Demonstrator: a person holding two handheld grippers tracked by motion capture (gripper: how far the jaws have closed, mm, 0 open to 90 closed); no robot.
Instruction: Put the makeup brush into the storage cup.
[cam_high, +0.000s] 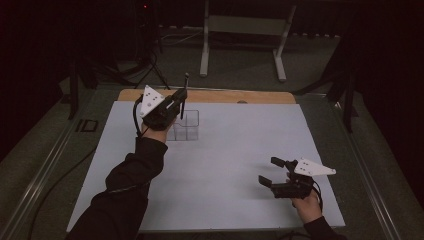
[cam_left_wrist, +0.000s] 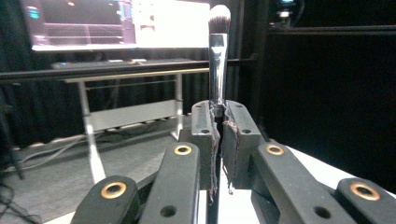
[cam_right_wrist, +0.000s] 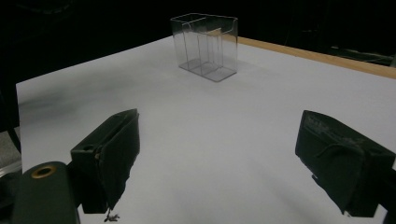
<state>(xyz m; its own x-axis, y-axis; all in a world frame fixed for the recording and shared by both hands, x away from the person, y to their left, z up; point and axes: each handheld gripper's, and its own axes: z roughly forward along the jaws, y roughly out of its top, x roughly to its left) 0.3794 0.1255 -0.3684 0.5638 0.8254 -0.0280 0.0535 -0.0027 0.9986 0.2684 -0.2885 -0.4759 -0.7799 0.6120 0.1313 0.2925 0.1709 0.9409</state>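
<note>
A makeup brush (cam_left_wrist: 218, 56) with a silver ferrule and a dark, pale-tipped head stands upright, bristles up, pinched by my left gripper (cam_left_wrist: 220, 122). From above, that left gripper (cam_high: 175, 102) hovers at the left rear of a clear divided plastic organizer (cam_high: 186, 125), and the brush (cam_high: 185, 95) rises through its jaws. The brush's lower end is hidden behind the gripper. My right gripper (cam_high: 270, 172) rests low near the table's front right, jaws wide apart and empty. Its own view shows the organizer (cam_right_wrist: 205, 46) far ahead on the white surface, with the right gripper (cam_right_wrist: 224, 158) in the foreground.
A white sheet (cam_high: 225, 170) covers the table, with a wooden strip (cam_high: 240, 96) along the far edge. Beyond it stand a white metal frame (cam_high: 245, 40) and dark tripod legs (cam_high: 150, 65) on the floor. A lit monitor (cam_left_wrist: 121, 23) sits on a bench behind.
</note>
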